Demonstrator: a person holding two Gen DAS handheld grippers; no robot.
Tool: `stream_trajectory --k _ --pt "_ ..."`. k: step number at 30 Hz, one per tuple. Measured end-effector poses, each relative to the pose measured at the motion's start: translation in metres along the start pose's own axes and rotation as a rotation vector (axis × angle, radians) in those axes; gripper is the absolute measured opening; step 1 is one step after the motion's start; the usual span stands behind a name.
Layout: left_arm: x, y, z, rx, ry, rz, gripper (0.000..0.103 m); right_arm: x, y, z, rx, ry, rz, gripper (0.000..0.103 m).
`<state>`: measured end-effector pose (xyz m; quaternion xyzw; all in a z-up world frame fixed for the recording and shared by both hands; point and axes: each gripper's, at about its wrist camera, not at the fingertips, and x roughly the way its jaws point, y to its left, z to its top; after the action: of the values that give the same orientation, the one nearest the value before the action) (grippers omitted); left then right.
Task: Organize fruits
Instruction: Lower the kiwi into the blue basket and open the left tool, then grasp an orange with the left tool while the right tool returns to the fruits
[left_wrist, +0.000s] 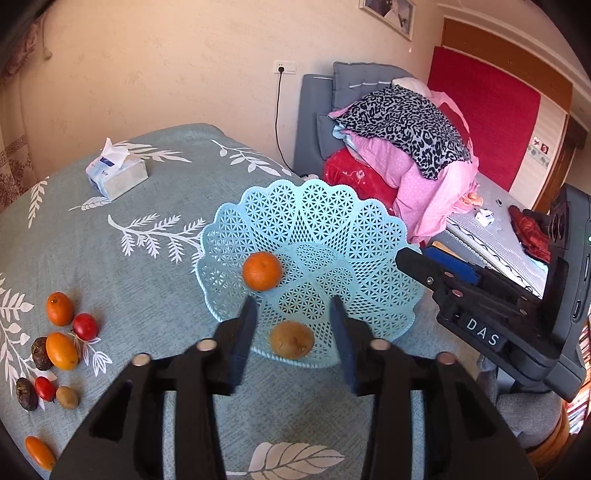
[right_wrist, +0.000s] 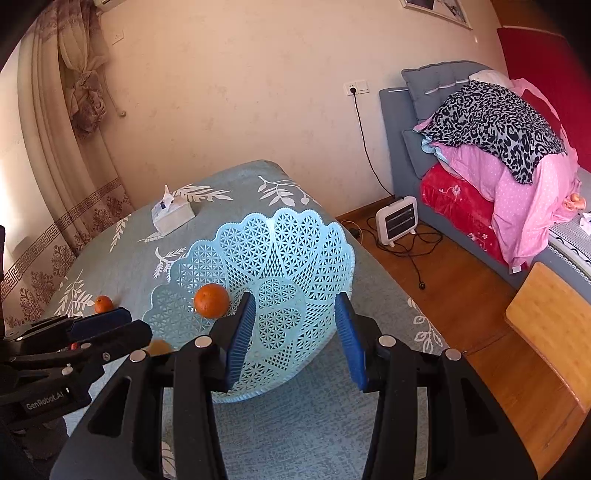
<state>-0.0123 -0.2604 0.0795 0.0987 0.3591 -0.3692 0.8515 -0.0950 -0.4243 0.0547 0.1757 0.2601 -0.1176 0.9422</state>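
Observation:
A light blue lattice basket (left_wrist: 325, 221) stands on the table and holds an orange (left_wrist: 262, 270) and a brown kiwi (left_wrist: 291, 339). My left gripper (left_wrist: 293, 314) is open above the basket's near rim, with the kiwi lying loose between its fingers. Several loose fruits lie at the left: oranges (left_wrist: 60, 308), a red tomato (left_wrist: 85, 326), dark passion fruits (left_wrist: 41, 353) and a small kiwi (left_wrist: 67, 397). In the right wrist view my right gripper (right_wrist: 295, 314) is open and empty over the basket (right_wrist: 295, 251), with the orange (right_wrist: 211, 301) to its left. The right gripper also shows in the left wrist view (left_wrist: 428, 273).
A tissue box (left_wrist: 116, 175) sits at the far side of the table's leaf-patterned cloth (left_wrist: 147, 266). A bed with piled blankets (left_wrist: 406, 147) stands to the right. A small heater (right_wrist: 397, 219) and cables lie on the wooden floor. A wooden chair (right_wrist: 550, 328) is at the right.

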Motion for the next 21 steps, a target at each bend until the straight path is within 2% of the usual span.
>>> stream_trajectory --k 1,3,8,13,21 --pt "-0.001 0.001 0.0 -0.006 -0.013 0.006 0.07 0.0 0.0 0.0 0.001 0.001 0.001 0.047" --pt "-0.003 0.004 0.0 -0.011 -0.025 0.011 0.071 0.001 0.0 0.0 0.004 -0.003 -0.001 0.053" --pt "-0.011 0.019 0.002 -0.054 -0.043 0.031 0.076 0.001 0.002 -0.002 0.002 -0.005 -0.001 0.053" --pt "-0.022 0.029 0.001 -0.072 -0.079 0.084 0.084 -0.001 0.002 -0.002 0.008 -0.012 0.002 0.053" --pt "-0.049 0.045 -0.001 -0.086 -0.136 0.153 0.089 -0.004 0.006 -0.002 0.003 -0.026 0.015 0.053"
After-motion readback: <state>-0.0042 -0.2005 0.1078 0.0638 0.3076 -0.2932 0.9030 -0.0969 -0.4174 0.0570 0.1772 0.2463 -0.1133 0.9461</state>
